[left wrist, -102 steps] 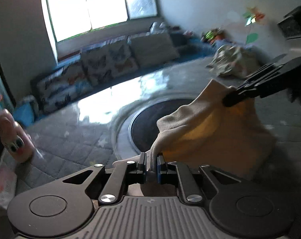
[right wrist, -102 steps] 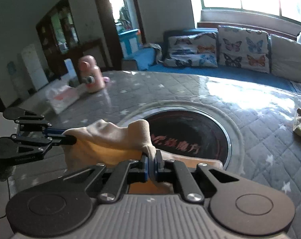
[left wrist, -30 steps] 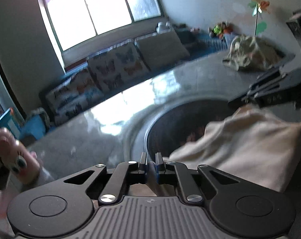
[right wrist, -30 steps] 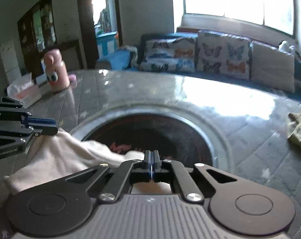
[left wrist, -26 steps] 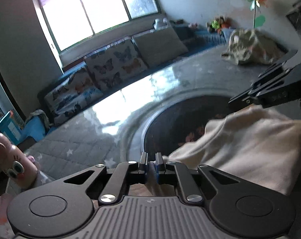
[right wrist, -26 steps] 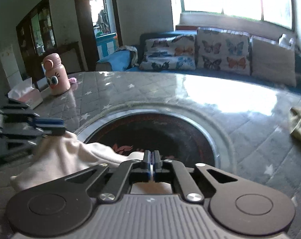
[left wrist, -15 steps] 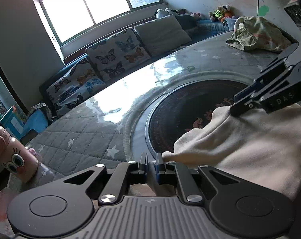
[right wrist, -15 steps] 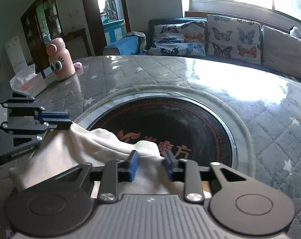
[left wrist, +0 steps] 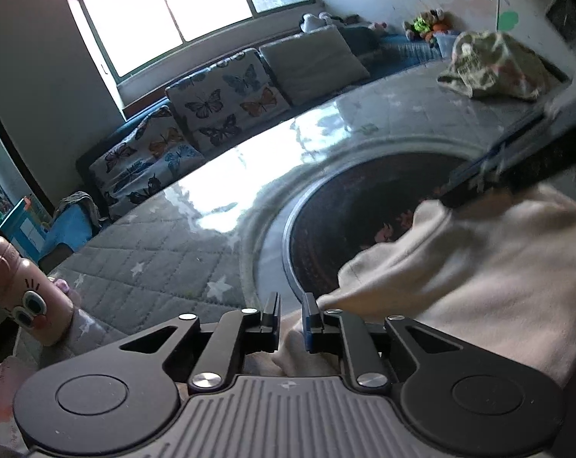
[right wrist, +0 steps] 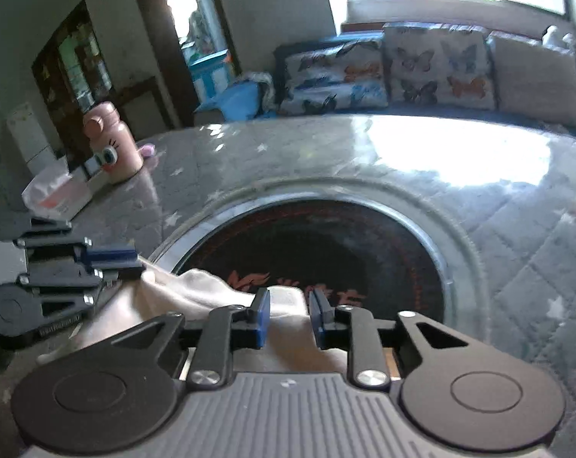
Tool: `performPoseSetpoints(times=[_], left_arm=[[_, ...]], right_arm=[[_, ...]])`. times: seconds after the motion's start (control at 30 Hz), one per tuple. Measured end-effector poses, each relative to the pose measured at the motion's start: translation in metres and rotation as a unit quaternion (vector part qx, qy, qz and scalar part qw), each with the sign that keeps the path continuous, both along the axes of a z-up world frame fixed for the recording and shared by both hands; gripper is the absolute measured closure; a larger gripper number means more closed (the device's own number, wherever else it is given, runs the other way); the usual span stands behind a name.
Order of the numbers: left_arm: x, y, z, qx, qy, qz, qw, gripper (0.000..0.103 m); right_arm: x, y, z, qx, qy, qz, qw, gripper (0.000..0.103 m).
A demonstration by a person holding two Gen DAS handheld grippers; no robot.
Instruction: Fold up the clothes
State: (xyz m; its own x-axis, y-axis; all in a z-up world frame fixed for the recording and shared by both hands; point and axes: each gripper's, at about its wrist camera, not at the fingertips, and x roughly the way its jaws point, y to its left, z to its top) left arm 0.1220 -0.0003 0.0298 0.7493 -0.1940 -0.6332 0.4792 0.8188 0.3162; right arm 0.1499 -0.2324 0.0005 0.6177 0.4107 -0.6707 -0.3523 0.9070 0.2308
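1. A cream garment (left wrist: 478,278) lies folded on the near edge of a quilted grey desk (left wrist: 147,274), its far hem reaching over the rim of the dark round inset (left wrist: 364,198) at the desk's centre.
2. The left gripper (left wrist: 290,316) sits at 6 o'clock in its own view, jaws opening and parted by a narrow gap; cloth lies under and between them, but the pads do not appear to press on it.
3. The right gripper (right wrist: 288,313) shows the same, a little wider: its jaws are opening over the cream fabric, which rests slack between the blue pads.
4. Judged from this, the step in hand is the release after a fold has been laid down.
5. The next move likely calls for both grippers to back off without dragging the cloth, then take new edges for another fold or turn to the next piece.
6. A crumpled patterned garment (left wrist: 494,65) waits at 1 o'clock on the desk's far side.
7. A pink bottle (right wrist: 110,141) with cartoon eyes stands at 10 o'clock in the right wrist view, well apart.
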Motion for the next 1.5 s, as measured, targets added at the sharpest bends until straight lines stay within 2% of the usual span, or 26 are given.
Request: performPoseSetpoints(times=[0.17, 0.23, 0.27, 0.37, 0.5, 0.6, 0.7, 0.83, 0.97, 1.1, 1.17, 1.27, 1.43, 1.5], left_arm=[[-0.009, -0.002, 0.011, -0.014, -0.011, -0.017, 0.9997, 0.081], [-0.012, -0.007, 0.012, -0.014, -0.01, -0.029, 0.9994, 0.079], [-0.014, -0.01, 0.012, -0.014, -0.01, -0.035, 0.9992, 0.078], [-0.018, -0.016, 0.012, -0.015, -0.009, -0.047, 0.9987, 0.078], [-0.016, -0.023, 0.005, -0.013, 0.001, -0.058, 0.9982, 0.078], [-0.007, -0.027, -0.006, -0.004, 0.02, -0.047, 0.9987, 0.078], [0.0, -0.025, -0.012, -0.005, 0.029, -0.034, 0.999, 0.077], [0.002, -0.024, -0.012, -0.011, 0.029, -0.031, 0.999, 0.073], [0.001, -0.024, -0.014, -0.009, 0.028, -0.028, 0.9992, 0.072], [-0.001, -0.023, -0.015, -0.005, 0.026, -0.027, 0.9993, 0.069], [-0.002, -0.022, -0.015, -0.005, 0.026, -0.025, 0.9993, 0.068], [-0.005, -0.021, -0.01, -0.01, 0.022, -0.023, 0.9994, 0.067], [-0.028, -0.011, 0.006, -0.031, 0.01, -0.024, 0.9992, 0.067], [-0.043, -0.01, 0.01, -0.037, 0.007, -0.03, 0.9988, 0.067]], right_arm=[[0.005, 0.012, -0.007, -0.029, 0.007, 0.014, 0.999, 0.077], [0.003, 0.017, -0.006, -0.042, 0.002, 0.022, 0.999, 0.087], [0.002, 0.018, -0.005, -0.05, -0.006, 0.024, 0.998, 0.098], [-0.005, 0.02, 0.003, -0.061, -0.039, 0.013, 0.997, 0.099], [-0.006, 0.02, 0.007, -0.066, -0.054, -0.007, 0.996, 0.099], [0.003, 0.02, -0.004, -0.075, -0.023, -0.022, 0.997, 0.094], [-0.002, 0.012, 0.001, -0.057, -0.03, -0.034, 0.997, 0.094], [-0.023, 0.017, 0.014, -0.048, -0.045, 0.004, 0.998, 0.094], [-0.034, 0.024, 0.004, -0.081, -0.035, 0.025, 0.996, 0.093], [-0.033, 0.003, -0.01, -0.094, -0.02, -0.017, 0.995, 0.094], [-0.034, -0.009, -0.007, -0.083, -0.015, -0.032, 0.996, 0.095], [-0.041, -0.011, 0.002, -0.093, -0.028, -0.031, 0.995, 0.091], [-0.063, -0.003, 0.017, -0.076, -0.038, -0.006, 0.996, 0.089], [-0.075, 0.005, 0.019, -0.071, -0.037, 0.014, 0.997, 0.085]])
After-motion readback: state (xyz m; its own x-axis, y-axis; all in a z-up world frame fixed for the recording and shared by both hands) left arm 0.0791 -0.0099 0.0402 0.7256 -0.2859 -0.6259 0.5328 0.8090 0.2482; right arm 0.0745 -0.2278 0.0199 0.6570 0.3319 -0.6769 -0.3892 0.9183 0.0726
